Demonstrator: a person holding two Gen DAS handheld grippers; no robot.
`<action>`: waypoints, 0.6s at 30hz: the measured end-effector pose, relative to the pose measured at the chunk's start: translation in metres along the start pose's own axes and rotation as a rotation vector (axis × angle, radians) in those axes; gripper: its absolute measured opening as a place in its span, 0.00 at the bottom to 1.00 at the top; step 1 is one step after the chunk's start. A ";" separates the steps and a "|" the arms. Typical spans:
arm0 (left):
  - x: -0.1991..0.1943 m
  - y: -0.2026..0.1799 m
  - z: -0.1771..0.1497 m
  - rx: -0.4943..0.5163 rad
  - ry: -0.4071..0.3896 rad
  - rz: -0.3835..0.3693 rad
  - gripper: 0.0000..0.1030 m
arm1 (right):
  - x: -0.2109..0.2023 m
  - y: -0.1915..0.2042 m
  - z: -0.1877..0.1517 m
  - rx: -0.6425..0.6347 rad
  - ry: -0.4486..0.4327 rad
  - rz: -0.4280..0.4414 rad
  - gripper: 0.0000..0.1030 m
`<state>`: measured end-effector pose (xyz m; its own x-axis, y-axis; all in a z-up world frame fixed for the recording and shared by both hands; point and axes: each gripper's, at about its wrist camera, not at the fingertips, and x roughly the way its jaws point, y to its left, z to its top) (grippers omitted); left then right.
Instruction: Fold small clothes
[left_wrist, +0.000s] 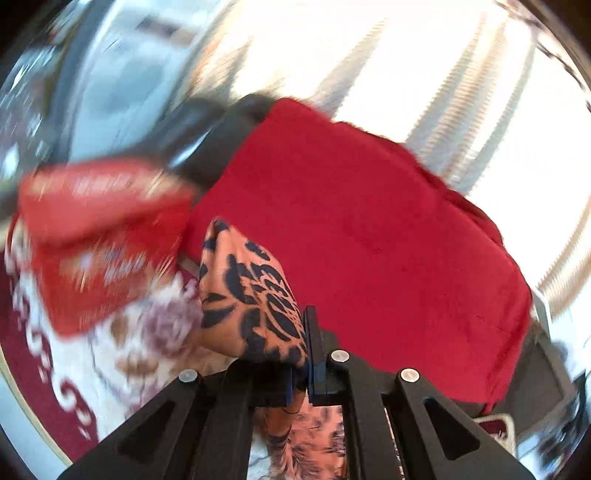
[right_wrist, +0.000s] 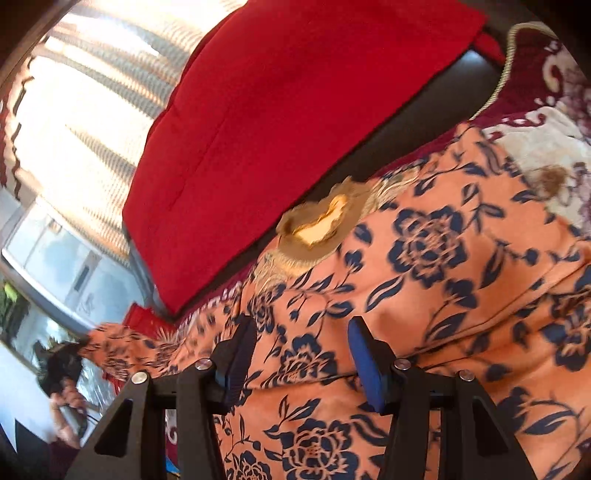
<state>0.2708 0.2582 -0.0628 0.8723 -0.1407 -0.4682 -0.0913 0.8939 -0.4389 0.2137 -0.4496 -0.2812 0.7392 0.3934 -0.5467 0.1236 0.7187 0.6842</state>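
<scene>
An orange garment with a dark blue flower print (right_wrist: 443, 280) lies spread over a patterned cover. My right gripper (right_wrist: 301, 354) is open just above it, one finger on each side of a fold, not gripping. My left gripper (left_wrist: 301, 354) is shut on a bunched corner of the same garment (left_wrist: 255, 295) and holds it lifted. In the right wrist view the far end of the garment (right_wrist: 122, 350) stretches left toward the left gripper's handle. A gold embroidered neck patch (right_wrist: 321, 225) shows at the garment's top edge.
A big red cushion (right_wrist: 288, 129) (left_wrist: 369, 229) leans behind the garment. A blurred red patterned cloth (left_wrist: 99, 236) is at the left. The white and maroon floral cover (left_wrist: 74, 369) (right_wrist: 546, 140) lies underneath. Bright curtains (right_wrist: 85, 103) are behind.
</scene>
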 end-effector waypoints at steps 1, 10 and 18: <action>-0.004 -0.019 0.004 0.040 0.001 -0.014 0.05 | -0.004 -0.003 0.002 0.010 -0.010 -0.001 0.54; 0.021 -0.200 -0.060 0.342 0.156 -0.177 0.05 | -0.049 -0.043 0.024 0.185 -0.140 0.026 0.54; 0.076 -0.349 -0.215 0.584 0.394 -0.329 0.05 | -0.098 -0.085 0.037 0.312 -0.290 -0.005 0.54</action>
<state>0.2655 -0.1558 -0.1100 0.5655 -0.4807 -0.6702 0.5061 0.8439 -0.1782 0.1546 -0.5705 -0.2682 0.8882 0.1808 -0.4225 0.2892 0.4947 0.8195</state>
